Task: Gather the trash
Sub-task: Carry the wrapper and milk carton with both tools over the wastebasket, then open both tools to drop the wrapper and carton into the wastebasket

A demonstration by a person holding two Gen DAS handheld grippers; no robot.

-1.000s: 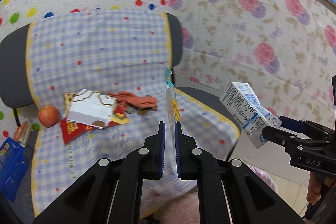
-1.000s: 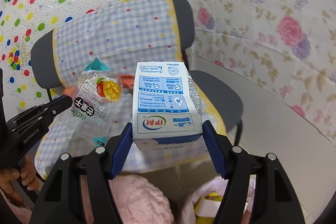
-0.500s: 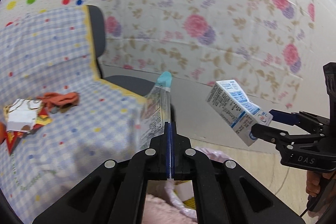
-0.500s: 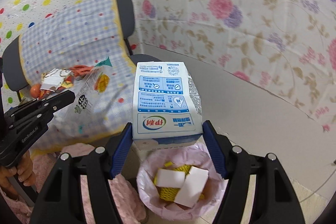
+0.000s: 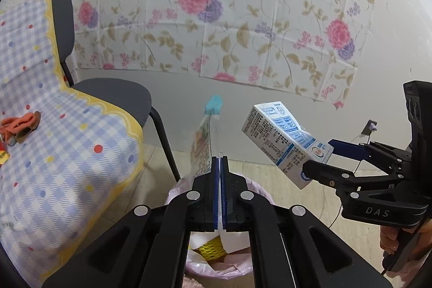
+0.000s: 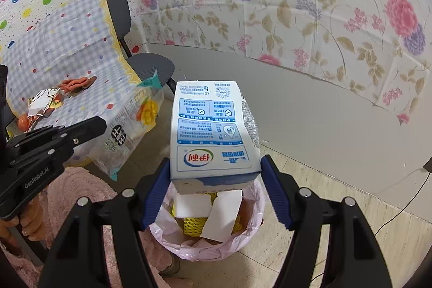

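My left gripper (image 5: 219, 166) is shut on a clear dried-mango snack bag (image 5: 203, 142) with a teal top, held upright above the bin; the bag also shows in the right wrist view (image 6: 129, 123). My right gripper (image 6: 216, 174) is shut on a white and blue milk carton (image 6: 213, 131), held over the pink-lined trash bin (image 6: 251, 234). The carton (image 5: 283, 142) and the right gripper (image 5: 324, 155) also show in the left wrist view. The bin (image 5: 259, 188) lies under both grippers and holds white pieces and yellow foam netting (image 6: 194, 226).
A grey chair (image 5: 113, 93) with a blue checked cover (image 6: 67, 45) stands at the left. On it lie an orange peel (image 6: 77, 82), a paper wrapper (image 6: 44, 101) and an orange fruit (image 6: 23, 123). A pink fluffy rug (image 6: 81, 196) is beside the bin. The floral wall (image 6: 297, 4) is behind.
Both grippers have swung right, away from the chair, and now hold the snack bag and the milk carton over the trash bin.
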